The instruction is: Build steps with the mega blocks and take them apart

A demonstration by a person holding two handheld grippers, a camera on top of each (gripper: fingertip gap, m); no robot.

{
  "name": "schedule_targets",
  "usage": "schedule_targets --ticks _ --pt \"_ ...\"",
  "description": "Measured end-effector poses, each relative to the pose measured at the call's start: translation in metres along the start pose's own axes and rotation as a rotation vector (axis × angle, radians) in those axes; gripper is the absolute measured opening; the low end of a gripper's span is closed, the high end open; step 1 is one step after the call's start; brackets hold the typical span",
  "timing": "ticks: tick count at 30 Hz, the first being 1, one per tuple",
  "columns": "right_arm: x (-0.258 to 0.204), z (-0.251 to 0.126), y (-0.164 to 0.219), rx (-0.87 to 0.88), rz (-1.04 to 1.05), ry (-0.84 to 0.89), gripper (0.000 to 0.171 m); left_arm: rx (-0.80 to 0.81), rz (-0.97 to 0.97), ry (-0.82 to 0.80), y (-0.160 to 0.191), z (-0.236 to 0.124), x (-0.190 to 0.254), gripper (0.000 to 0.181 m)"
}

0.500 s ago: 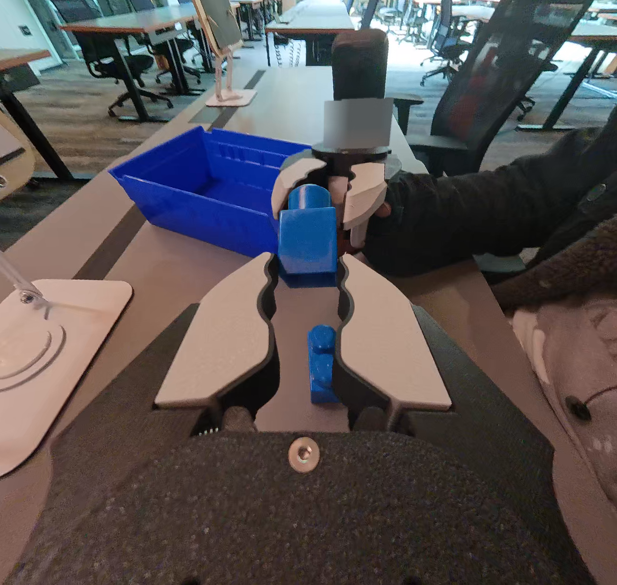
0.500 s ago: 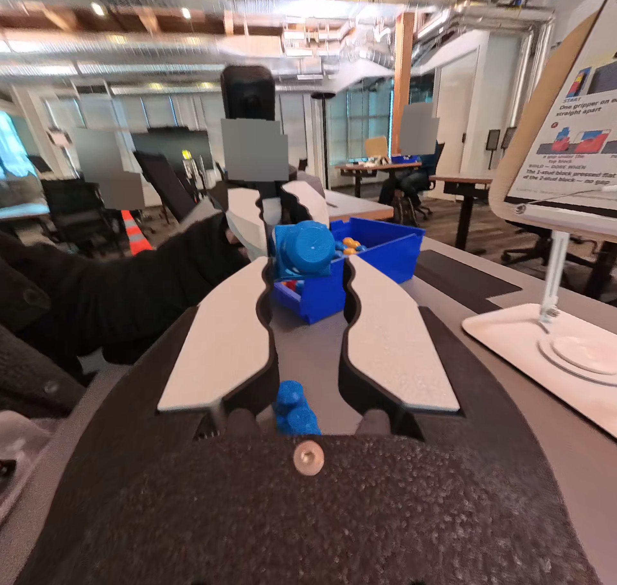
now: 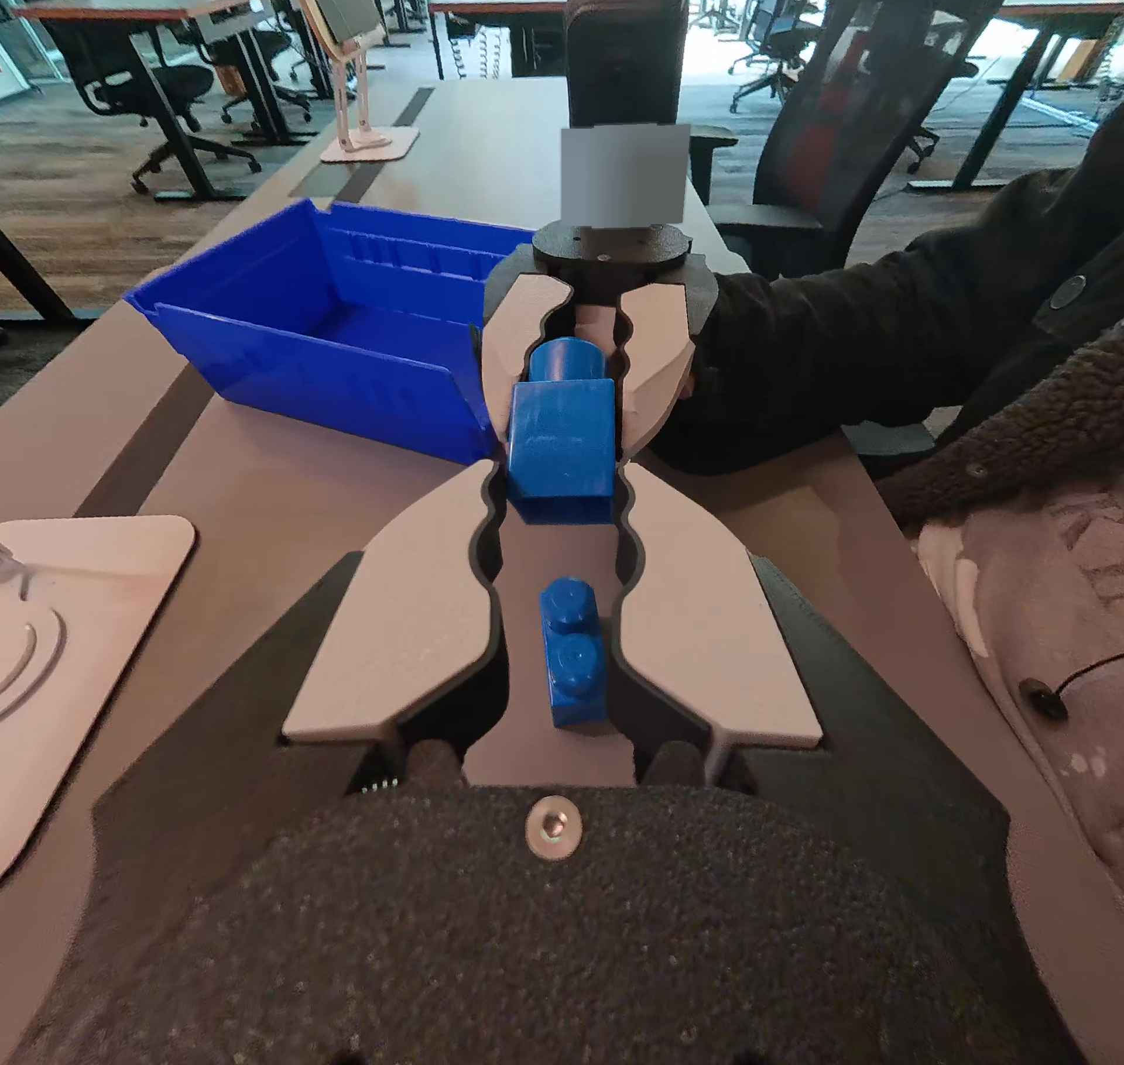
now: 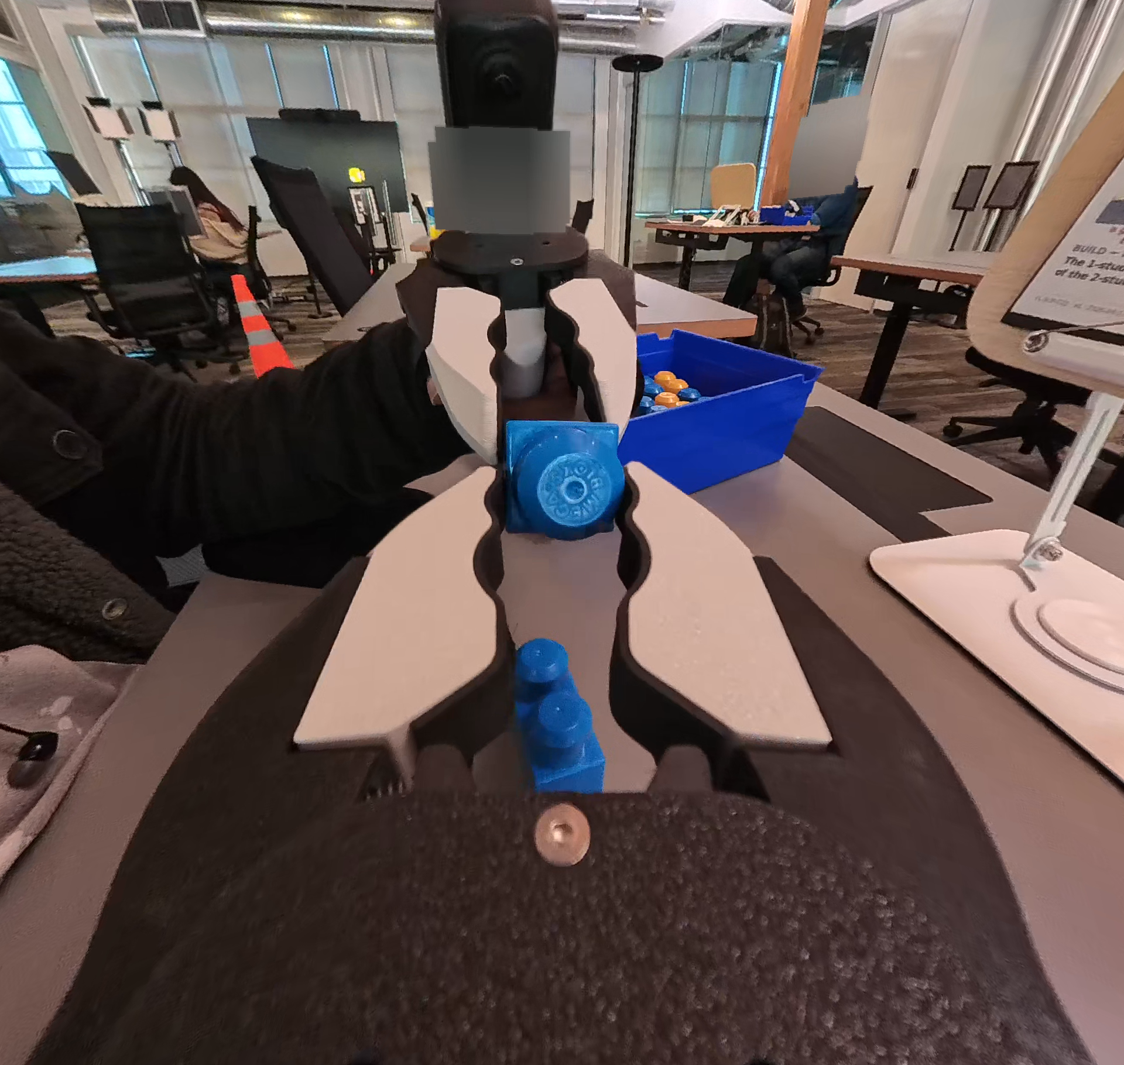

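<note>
A blue one-stud block (image 3: pixel 559 446) is held in the air between both grippers, which face each other. My left gripper (image 3: pixel 559 470) is shut on its open base end. My right gripper (image 4: pixel 561 476) is shut on the stud end, and the stud (image 4: pixel 568 491) faces the right camera. The right gripper's fingers (image 3: pixel 657 355) show beyond the block in the left wrist view. The left gripper's fingers (image 4: pixel 462 367) show beyond it in the right wrist view. A blue two-stud block (image 3: pixel 572 659) lies on the table below the grippers, and it also shows in the right wrist view (image 4: pixel 556 726).
A blue bin (image 3: pixel 304 355) stands on the table beside the grippers, and blue and orange blocks lie in it (image 4: pixel 666 388). White stand bases (image 3: pixel 79 640) (image 4: pixel 997 610) sit near the table edges. The person's dark sleeve (image 3: pixel 851 355) reaches in from the side.
The right gripper has swung level and squared up on the block, whose stud was tilted and now faces the right camera. The left gripper and the two-stud block have barely moved.
</note>
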State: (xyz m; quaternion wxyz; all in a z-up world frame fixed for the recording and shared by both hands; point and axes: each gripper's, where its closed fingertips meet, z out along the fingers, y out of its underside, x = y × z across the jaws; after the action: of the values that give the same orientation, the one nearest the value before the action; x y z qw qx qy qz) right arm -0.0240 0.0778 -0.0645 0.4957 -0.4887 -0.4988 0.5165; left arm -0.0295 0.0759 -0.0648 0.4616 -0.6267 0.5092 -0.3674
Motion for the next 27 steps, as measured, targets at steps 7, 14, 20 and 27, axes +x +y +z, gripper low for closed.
schedule_targets --ticks 7,14,20,27 --pt "0.02 -0.023 -0.022 0.115 0.05 0.066 0.034 -0.159 -0.044 -0.035 0.031 -0.004 -0.007 0.062" --pt "0.039 -0.037 -0.025 0.141 0.069 0.149 0.034 -0.611 -0.075 0.014 0.12 0.011 0.005 0.059" --pt "0.04 -0.038 -0.016 0.064 0.038 0.156 0.034 -0.759 -0.053 0.014 0.155 0.029 0.012 0.063" --pt "0.044 -0.041 -0.011 0.009 0.024 0.175 0.034 -0.801 -0.006 -0.011 0.169 0.037 0.005 0.037"
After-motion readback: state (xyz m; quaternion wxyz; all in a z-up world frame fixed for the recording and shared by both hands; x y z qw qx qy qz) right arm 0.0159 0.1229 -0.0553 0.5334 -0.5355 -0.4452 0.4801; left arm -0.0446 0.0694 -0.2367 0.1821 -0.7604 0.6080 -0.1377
